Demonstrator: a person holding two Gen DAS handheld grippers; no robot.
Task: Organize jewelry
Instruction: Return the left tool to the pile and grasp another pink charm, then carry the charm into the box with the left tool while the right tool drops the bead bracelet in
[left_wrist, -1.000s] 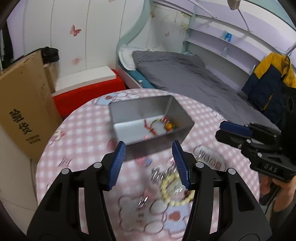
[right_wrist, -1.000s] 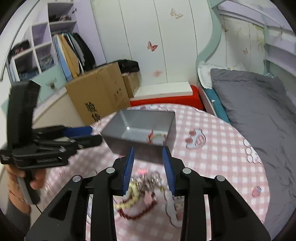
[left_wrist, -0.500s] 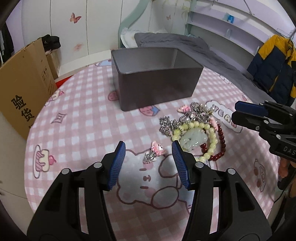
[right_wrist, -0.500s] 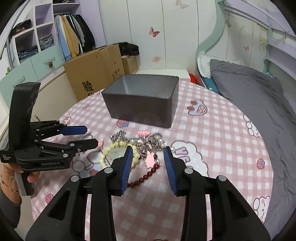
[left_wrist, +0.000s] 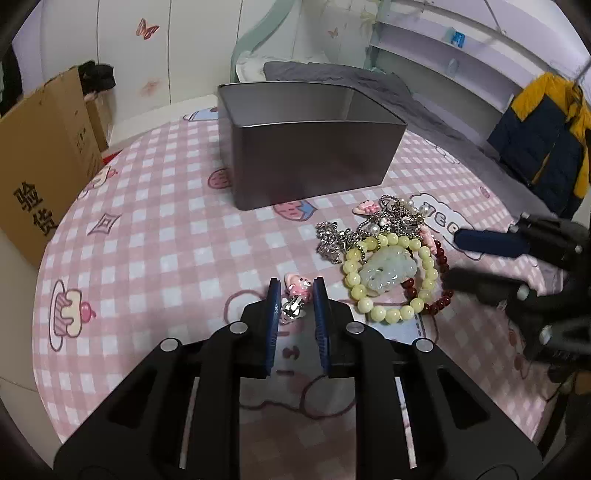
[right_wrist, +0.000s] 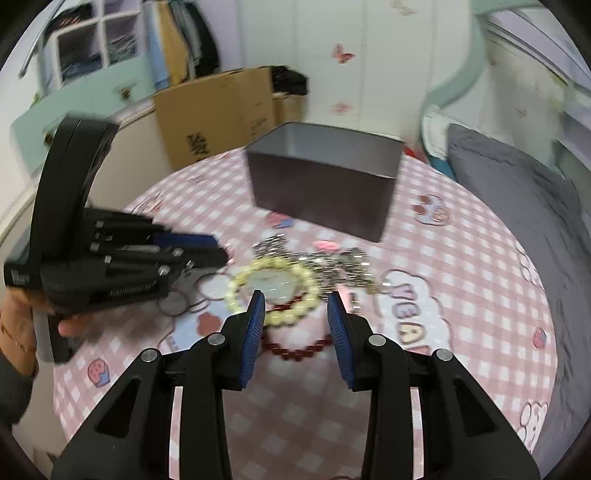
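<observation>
Left view alone shows fingers (left_wrist: 274, 291) flanking pink clip (left_wrist: 295, 297).

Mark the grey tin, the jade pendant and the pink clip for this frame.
Grey tin (left_wrist: 314, 162), left wrist view: middle of its near wall.
Jade pendant (left_wrist: 388, 269), left wrist view: centre of the carved stone.
Pink clip (left_wrist: 298, 286), left wrist view: its pink charm.

Soft indoor light, fisheye-bent edges, right view motion-blurred — left sharper

Grey tin (left_wrist: 314, 162) upright, open. Bead bracelets (left_wrist: 391, 280), chains (left_wrist: 354, 232) heaped just before tin; pink clip (left_wrist: 295, 295) apart, beside heap.
</observation>
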